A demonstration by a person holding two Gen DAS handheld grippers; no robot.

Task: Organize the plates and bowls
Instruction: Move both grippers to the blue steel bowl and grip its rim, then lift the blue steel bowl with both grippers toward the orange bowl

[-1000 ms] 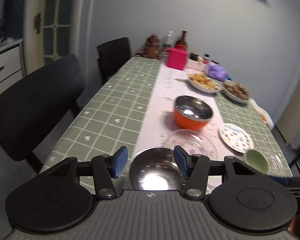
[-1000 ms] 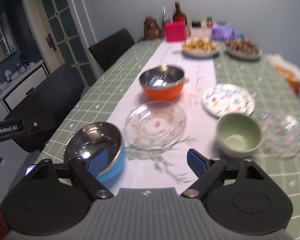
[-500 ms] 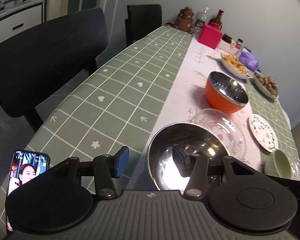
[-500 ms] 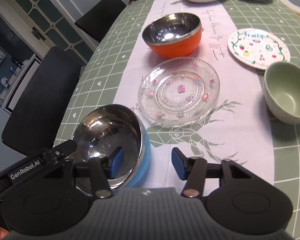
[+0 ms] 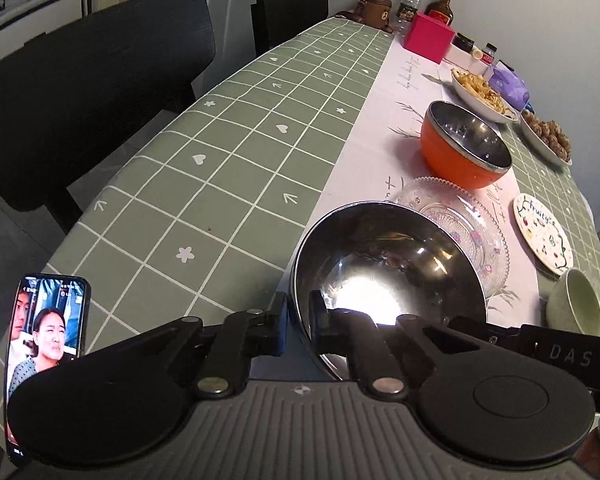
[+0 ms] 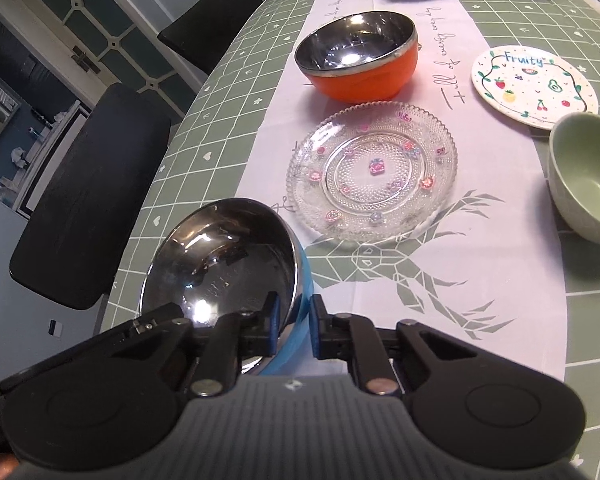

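Note:
A steel-lined bowl with a blue outside (image 5: 388, 264) (image 6: 220, 264) sits near the table's front edge, and both grippers grip it. My left gripper (image 5: 299, 316) is closing on its left rim, one pad inside and one outside. My right gripper (image 6: 294, 318) is closing on the opposite rim, blue wall pinched between its pads. Behind it lie a clear glass plate (image 6: 372, 168), an orange steel-lined bowl (image 6: 356, 56), a white "Fruity" plate (image 6: 534, 86) and a pale green bowl (image 6: 588, 176).
A phone (image 5: 46, 336) with a lit screen lies at the table's front left corner. Two black chairs (image 5: 92, 92) stand along the left side. Two dishes of food (image 5: 484, 94), a pink box (image 5: 428, 38) and bottles crowd the far end.
Both grippers dropped toward the blue bowl and tilted downward. Their jaws went from wide open to pinched on opposite sides of its rim.

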